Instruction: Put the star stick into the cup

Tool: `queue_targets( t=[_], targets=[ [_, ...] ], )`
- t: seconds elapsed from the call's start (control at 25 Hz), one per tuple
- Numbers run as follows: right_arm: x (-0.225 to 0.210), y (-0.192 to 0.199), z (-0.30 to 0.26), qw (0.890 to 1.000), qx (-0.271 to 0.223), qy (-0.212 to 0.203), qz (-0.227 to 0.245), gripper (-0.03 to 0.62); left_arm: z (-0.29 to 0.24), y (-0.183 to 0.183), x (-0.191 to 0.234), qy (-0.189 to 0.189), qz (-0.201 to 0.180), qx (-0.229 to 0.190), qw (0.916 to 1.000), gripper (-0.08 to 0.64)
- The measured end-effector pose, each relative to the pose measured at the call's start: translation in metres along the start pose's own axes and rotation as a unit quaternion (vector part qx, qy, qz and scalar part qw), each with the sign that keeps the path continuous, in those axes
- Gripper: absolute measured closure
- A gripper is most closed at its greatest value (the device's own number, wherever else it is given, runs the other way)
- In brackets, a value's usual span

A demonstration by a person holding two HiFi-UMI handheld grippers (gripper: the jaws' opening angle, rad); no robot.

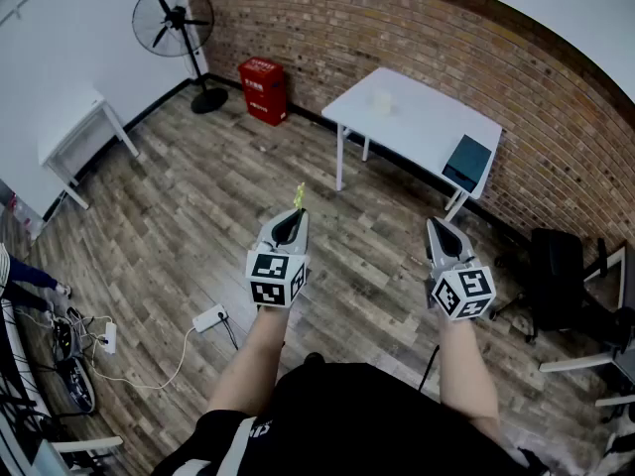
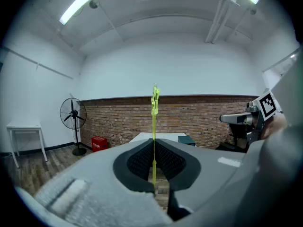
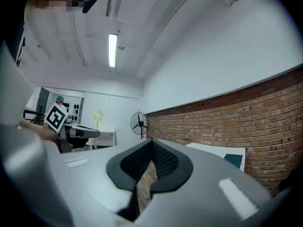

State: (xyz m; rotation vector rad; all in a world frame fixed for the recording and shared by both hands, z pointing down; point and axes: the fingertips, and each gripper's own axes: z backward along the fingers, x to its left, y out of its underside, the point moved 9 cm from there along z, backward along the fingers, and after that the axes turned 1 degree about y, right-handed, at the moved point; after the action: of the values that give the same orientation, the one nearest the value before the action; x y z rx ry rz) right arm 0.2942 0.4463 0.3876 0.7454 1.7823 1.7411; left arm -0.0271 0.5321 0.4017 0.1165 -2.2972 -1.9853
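The left claw (image 2: pixel 154 148) pinches the star stick (image 2: pixel 154 109) upright, its star above the tips. The right claw (image 3: pixel 150 148) is pressed together on nothing. Well apart, a small pale cup (image 1: pixel 382 100) stands on the white table (image 1: pixel 427 117); I cannot tell its contents. The red box (image 1: pixel 264 89) bears white print too small to read.

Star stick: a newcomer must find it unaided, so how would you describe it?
Facing the brick wall and white table, look at the person's left gripper. Its jaws are shut on the star stick, a thin yellow-green rod standing upright with a star on top. The right gripper beside it holds nothing.
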Motion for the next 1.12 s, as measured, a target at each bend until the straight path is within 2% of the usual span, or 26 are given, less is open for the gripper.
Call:
queue_targets(
  t=[0.2, 0.4, 0.6, 0.8, 1.12],
  targets=[
    [0.008, -0.002, -0.017, 1.000, 0.004, -0.001, 0.018, 0.595, -0.014, -0.004, 0.020, 0.009, -0.007, -0.001, 0.9999, 0.552],
    [0.012, -0.010, -0.035, 0.999, -0.003, 0.020, 0.031, 0.594, -0.018, -0.007, 0.043, 0.012, -0.003, -0.006, 0.9999, 0.551],
    [0.033, 0.002, -0.036, 1.000, -0.007, -0.011, -0.006, 0.592, -0.010, 0.006, 0.062, 0.014, 0.009, -0.001, 0.9999, 0.552],
    [0.050, 0.021, -0.041, 0.999, 0.013, -0.015, -0.037, 0.592, -0.007, 0.014, 0.077, 0.017, 0.010, 0.011, 0.9997, 0.552],
    [0.041, 0.038, -0.080, 0.998, 0.030, -0.026, -0.056, 0.592, -0.035, 0.023, 0.098, 0.013, 0.010, 0.035, 0.9993, 0.552]
  ],
)
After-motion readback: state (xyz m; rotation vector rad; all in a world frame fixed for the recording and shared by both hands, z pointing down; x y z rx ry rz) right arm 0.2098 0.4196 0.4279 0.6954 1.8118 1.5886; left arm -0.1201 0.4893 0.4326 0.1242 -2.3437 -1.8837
